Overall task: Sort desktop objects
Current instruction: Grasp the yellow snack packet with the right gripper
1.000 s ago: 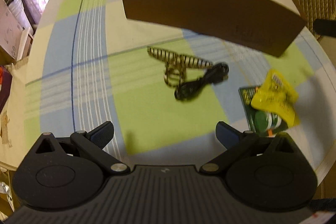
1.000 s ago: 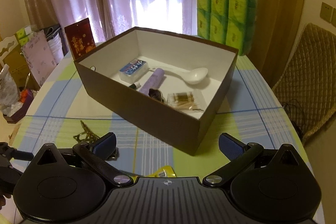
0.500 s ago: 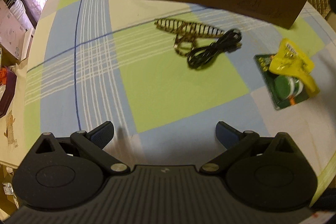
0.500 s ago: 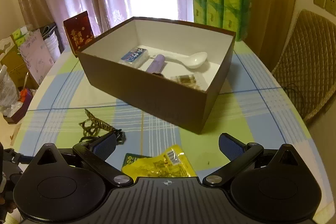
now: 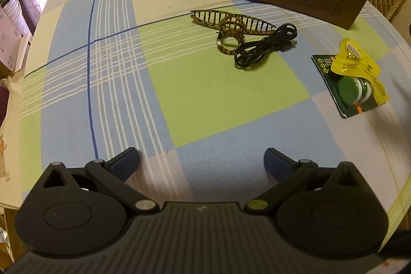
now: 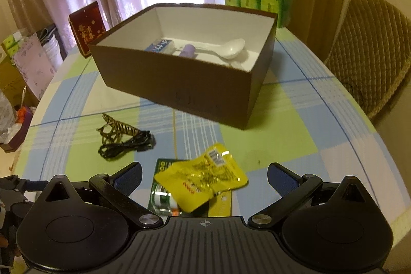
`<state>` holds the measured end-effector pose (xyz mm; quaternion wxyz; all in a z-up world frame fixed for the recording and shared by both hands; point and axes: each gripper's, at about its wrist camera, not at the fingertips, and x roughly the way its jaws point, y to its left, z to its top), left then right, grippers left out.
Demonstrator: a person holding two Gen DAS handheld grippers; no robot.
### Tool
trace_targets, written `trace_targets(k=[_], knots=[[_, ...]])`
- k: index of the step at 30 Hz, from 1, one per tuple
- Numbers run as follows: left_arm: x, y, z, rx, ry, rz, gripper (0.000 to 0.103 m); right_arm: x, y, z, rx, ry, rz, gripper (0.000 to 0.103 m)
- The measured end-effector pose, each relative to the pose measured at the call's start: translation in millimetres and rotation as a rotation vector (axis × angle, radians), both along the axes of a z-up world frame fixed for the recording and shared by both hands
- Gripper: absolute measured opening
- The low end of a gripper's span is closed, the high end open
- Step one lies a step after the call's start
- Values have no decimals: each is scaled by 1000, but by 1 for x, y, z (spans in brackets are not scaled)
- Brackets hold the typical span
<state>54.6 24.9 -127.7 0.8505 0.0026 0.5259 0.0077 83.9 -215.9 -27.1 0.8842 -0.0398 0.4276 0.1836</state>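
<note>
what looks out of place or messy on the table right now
Nothing is spilled or broken. Two untidy spots: the black cable lies tangled against the striped hair clip, and the yellow packet sits crooked on top of the green card pack. These four are still outside the brown box. Both grippers are open and empty.

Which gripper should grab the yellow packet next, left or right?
Right, probably. The yellow packet lies just ahead of the open right gripper. In the left view it sits far off to the side of the open left gripper.
</note>
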Motion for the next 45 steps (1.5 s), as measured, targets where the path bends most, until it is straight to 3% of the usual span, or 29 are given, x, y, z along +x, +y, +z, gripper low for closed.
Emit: trace_targets(k=[17,25,28,32,35,36,40,45], knots=[[-12,2,-1,-2,-56,-20,103,-6,-18,-24,-18,110,-15,101],[-6,3,4,-9,-43,33,102,12,-32,-36,48,176,13,101],[-2,2,13,-2,-45,40,102,21,-45,-38,138,208,-1,101],[4,-6,26,-2,-52,28,102,36,-71,-49,346,309,-87,99],[8,-14,31,-4,-58,24,102,47,-89,-63,514,410,-159,72],[9,-17,32,-5,-57,25,102,50,-92,-67,564,445,-185,68],[12,-25,34,-6,-55,20,102,58,-102,-87,710,563,-278,59],[17,-32,37,12,-53,9,102,67,-109,-102,783,618,-350,52]])
